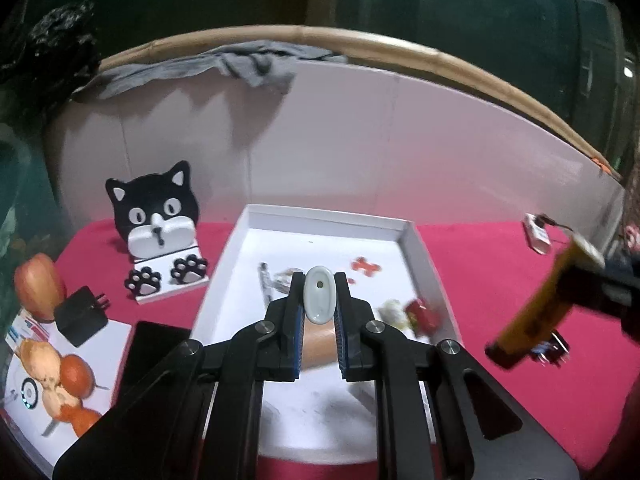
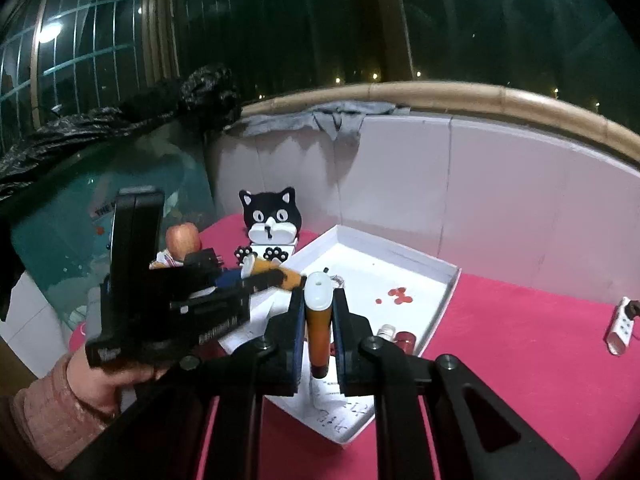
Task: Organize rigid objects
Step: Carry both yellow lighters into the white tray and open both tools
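A white shallow box (image 1: 412,248) lies on the red cloth; it also shows in the right wrist view (image 2: 450,280). My left gripper (image 1: 319,280) is shut on an orange tube with a white cap (image 1: 319,294), held over the box. My right gripper (image 2: 319,294) is shut on a second orange tube with a white cap (image 2: 319,320), above the box's near corner. That tube and gripper show blurred at the right of the left wrist view (image 1: 536,312). Inside the box lie a pen (image 1: 265,284), red pieces (image 1: 365,266) and a small red bottle (image 1: 422,314).
A black-and-white cat phone stand (image 1: 160,232) stands left of the box. An apple (image 1: 38,284), a black charger (image 1: 82,314), a black phone (image 1: 154,344) and snacks on a white paper lie at left. A white remote (image 2: 620,326) lies at right. A white wall stands behind.
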`<state>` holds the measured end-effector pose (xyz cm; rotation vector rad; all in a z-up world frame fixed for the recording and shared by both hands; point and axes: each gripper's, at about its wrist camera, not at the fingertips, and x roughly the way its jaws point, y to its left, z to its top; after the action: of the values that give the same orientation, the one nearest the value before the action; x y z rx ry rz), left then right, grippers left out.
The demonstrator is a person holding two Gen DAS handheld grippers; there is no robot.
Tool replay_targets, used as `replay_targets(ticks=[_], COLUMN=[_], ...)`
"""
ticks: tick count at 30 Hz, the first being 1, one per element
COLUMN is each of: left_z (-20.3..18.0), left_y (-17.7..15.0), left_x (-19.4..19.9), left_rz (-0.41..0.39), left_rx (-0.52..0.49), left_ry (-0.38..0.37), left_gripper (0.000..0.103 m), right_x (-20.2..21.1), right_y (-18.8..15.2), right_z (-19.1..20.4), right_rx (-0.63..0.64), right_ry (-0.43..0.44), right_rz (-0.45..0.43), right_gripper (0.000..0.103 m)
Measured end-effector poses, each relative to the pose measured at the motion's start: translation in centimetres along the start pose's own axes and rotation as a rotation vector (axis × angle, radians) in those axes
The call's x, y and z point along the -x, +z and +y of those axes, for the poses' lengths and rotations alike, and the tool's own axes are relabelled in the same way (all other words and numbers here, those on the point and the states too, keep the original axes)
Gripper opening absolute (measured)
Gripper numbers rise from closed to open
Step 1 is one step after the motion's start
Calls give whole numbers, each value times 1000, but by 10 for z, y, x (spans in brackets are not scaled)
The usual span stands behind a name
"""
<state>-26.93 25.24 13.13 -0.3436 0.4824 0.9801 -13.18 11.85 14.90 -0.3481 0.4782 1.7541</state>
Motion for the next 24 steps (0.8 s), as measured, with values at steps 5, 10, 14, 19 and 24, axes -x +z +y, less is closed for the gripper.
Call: replay_targets(ticks=[5,10,14,19,24], left_z=[6,4,9,19,30], left_y=[8,1,-8,-11,-13], left_x=[-34,-69,-83,-83,-71], left_rz=[57,123,147,141,91], left_rx=[6,2,22,60,103], left_ry=[28,72,108,140,215], left_gripper=[12,12,12,44,96], right_x=[-36,-85,-115,-124,-103], right_y=[-4,-12,-14,-10,-11], right_z=[-6,-14,-23,-31,-39], right_rx=[-29,-68,-109,-132,-145], right_ry=[23,37,36,-34,-124], right_rz=[77,187,232,200,111], right_gripper=[10,10,11,42,102])
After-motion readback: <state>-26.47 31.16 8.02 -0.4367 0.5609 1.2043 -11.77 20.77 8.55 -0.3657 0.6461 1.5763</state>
